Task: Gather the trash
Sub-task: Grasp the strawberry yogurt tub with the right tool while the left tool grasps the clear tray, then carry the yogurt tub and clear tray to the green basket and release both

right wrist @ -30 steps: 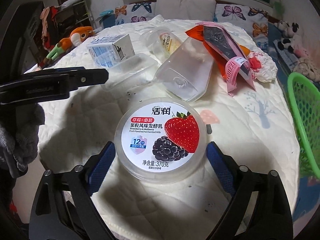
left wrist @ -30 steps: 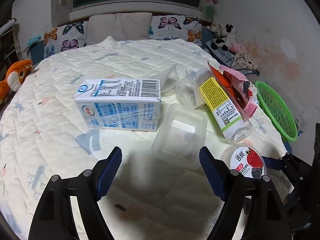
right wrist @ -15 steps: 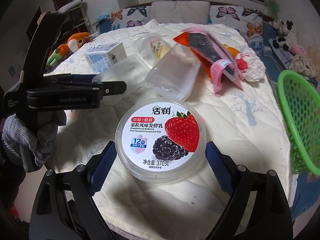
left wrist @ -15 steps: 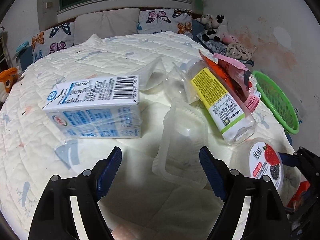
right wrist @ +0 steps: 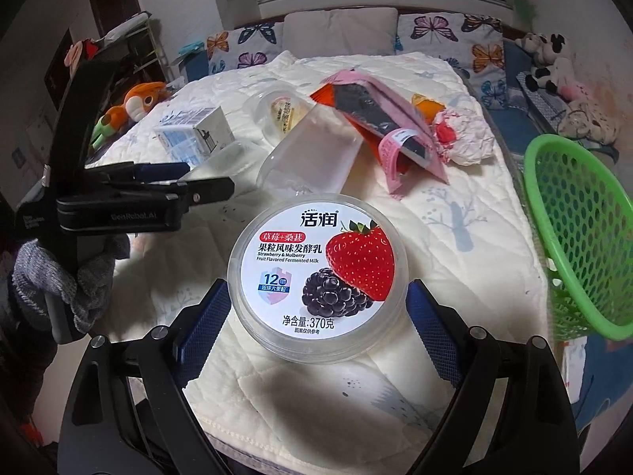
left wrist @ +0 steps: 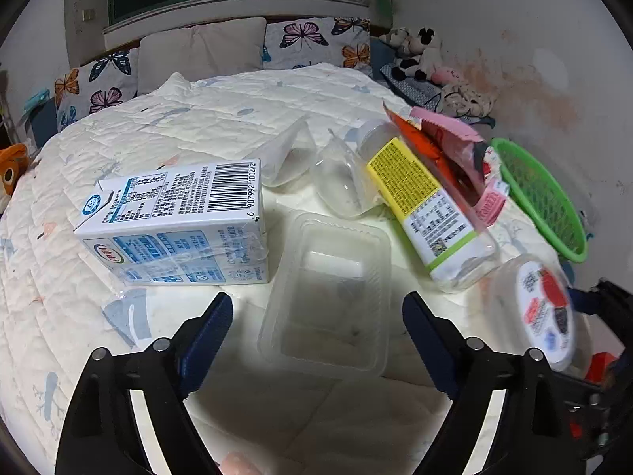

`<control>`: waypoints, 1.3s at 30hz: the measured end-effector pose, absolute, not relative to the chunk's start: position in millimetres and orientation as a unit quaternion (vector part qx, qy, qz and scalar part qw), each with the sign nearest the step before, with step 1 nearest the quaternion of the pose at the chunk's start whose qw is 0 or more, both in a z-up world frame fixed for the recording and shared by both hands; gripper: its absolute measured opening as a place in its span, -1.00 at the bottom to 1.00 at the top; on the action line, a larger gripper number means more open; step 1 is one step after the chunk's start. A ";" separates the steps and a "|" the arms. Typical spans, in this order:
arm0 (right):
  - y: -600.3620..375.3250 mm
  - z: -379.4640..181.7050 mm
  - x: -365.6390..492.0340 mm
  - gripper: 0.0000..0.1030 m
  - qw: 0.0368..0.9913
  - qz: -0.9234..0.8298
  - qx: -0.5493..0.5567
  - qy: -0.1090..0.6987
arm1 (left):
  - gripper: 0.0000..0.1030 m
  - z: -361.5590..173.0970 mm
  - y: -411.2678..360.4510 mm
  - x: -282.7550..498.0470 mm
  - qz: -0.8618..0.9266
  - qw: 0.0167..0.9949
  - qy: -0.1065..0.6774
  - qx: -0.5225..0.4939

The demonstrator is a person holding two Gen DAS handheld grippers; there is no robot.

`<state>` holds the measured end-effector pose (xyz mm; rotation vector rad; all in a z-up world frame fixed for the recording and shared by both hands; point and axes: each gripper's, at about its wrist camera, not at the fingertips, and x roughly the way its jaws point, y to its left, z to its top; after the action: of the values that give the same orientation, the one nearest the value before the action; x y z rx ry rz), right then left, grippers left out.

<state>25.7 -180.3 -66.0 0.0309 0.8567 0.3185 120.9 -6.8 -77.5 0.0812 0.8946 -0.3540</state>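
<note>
Our right gripper (right wrist: 316, 304) pinches the round yogurt tub (right wrist: 317, 277) at the bed's near edge, lid up, a blue pad against each side. Our left gripper (left wrist: 316, 316) has its jaws opening, spread around the near end of the clear plastic tray (left wrist: 328, 293), pads apart from it; the tray's long axis runs away from us. The milk carton (left wrist: 174, 225) lies on its side just left of the tray, long axis crosswise. The labelled bottle (left wrist: 427, 213) lies slanted to the tray's right, snack wrappers (left wrist: 447, 146) against it. 2 clear cups (left wrist: 344, 182) lie behind. The green basket (right wrist: 581, 229) sits off the quilt's (left wrist: 118, 356) right edge.
</note>
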 end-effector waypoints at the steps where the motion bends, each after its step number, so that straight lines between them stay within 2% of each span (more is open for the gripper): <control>1: -182.3 -64.4 24.8 0.72 0.898 0.153 0.016 0.412 | 0.65 -78.7 -7.5 122.2 -0.170 0.885 0.431 0.041; 6: -193.9 -56.5 23.4 0.72 0.902 0.143 0.021 0.406 | 0.60 -80.4 -9.9 123.9 -0.169 0.886 0.429 0.043; 10: -206.9 -51.0 21.2 0.72 0.905 0.134 0.034 0.403 | 0.24 -82.4 -10.6 124.1 -0.174 0.884 0.431 0.044; 14: -221.8 -45.5 18.8 0.72 0.909 0.122 0.041 0.396 | 0.13 -80.2 -11.0 119.1 -0.175 0.887 0.425 0.043; 31: -337.6 -37.0 33.8 0.72 0.922 -0.002 0.099 0.375 | 0.11 -8.5 -16.3 66.9 -0.220 0.906 0.361 0.035; 39: -395.8 -60.8 50.8 0.72 0.906 -0.058 0.126 0.399 | 0.11 14.9 -66.1 77.6 -0.271 0.899 0.340 0.047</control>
<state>50.8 -395.8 -60.8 0.2602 0.8247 -0.1188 77.6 -66.1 14.9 0.0976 0.7037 -0.5608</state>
